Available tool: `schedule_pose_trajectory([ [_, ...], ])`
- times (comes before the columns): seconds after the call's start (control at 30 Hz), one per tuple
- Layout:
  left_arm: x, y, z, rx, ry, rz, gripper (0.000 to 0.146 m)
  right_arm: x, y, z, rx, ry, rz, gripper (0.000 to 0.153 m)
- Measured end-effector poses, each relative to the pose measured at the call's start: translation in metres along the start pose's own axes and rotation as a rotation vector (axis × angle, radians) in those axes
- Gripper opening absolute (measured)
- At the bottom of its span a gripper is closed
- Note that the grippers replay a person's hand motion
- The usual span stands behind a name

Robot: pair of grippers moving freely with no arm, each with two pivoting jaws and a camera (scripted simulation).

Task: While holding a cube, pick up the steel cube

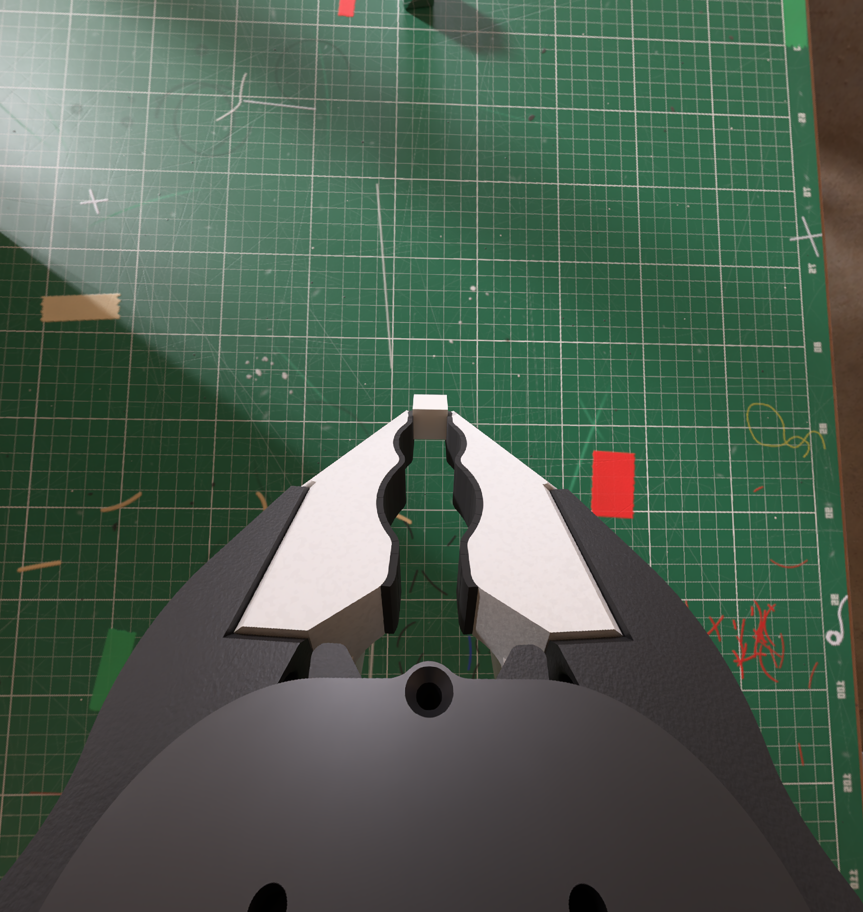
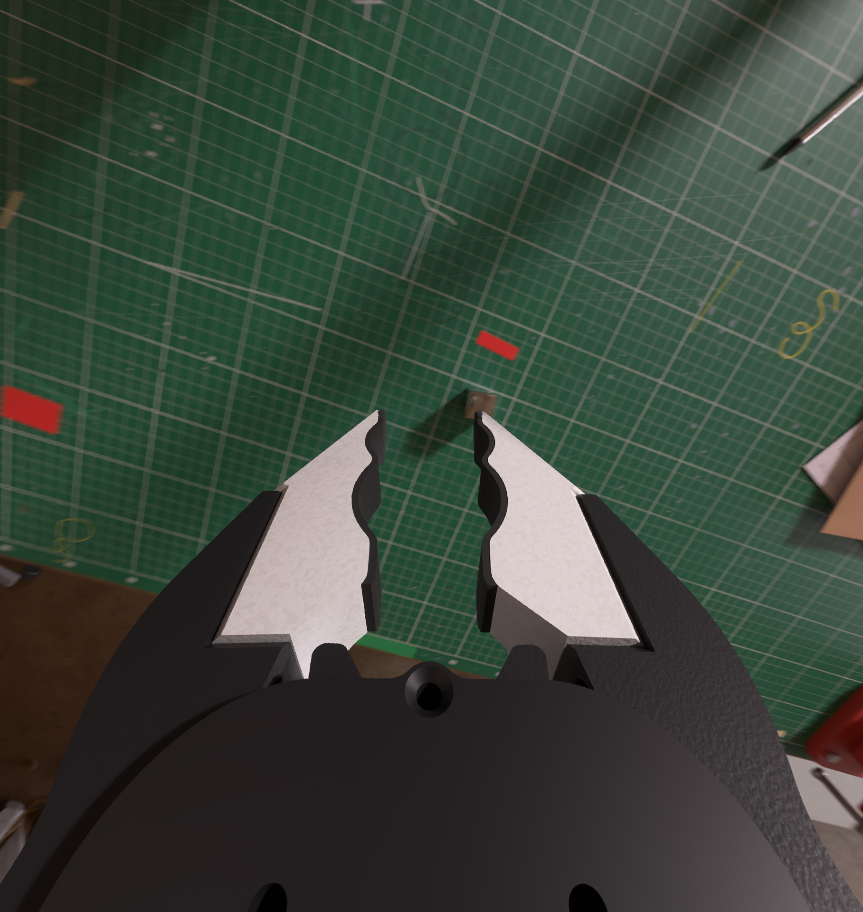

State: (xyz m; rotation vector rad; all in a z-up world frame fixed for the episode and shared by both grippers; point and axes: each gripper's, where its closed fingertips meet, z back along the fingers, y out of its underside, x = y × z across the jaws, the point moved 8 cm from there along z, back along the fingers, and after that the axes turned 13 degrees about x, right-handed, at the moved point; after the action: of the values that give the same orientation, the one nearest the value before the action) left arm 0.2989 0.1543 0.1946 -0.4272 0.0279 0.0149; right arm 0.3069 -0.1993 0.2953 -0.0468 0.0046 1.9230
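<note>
Now the left tongs [image 1: 430, 419] pinch the white cube [image 1: 430, 417] at the tips, freeing the right tongs [image 2: 428, 419], spread wide, just short of the steel cube [image 2: 481, 403]

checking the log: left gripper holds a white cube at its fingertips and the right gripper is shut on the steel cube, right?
Not quite. The right gripper is open in the right wrist view, with the steel cube lying on the mat beyond its fingertips. The left gripper does hold the white cube.
</note>
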Motion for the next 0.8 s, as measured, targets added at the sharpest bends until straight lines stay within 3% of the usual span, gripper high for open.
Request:
schedule_pose_trajectory([
  [0.2, 0.003, -0.002, 0.004, 0.003, -0.034, 0.054, 0.011, -0.049, -0.023, -0.075, 0.132, 0.049, 0.08, 0.035],
  [0.37, 0.003, 0.003, 0.006, 0.013, -0.061, 0.127, 0.011, -0.059, -0.026, -0.138, 0.253, 0.038, 0.175, 0.036],
  [0.8, 0.001, 0.008, 0.004, 0.042, -0.072, 0.216, 0.011, -0.061, -0.03, -0.209, 0.358, 0.07, 0.264, 0.036],
])
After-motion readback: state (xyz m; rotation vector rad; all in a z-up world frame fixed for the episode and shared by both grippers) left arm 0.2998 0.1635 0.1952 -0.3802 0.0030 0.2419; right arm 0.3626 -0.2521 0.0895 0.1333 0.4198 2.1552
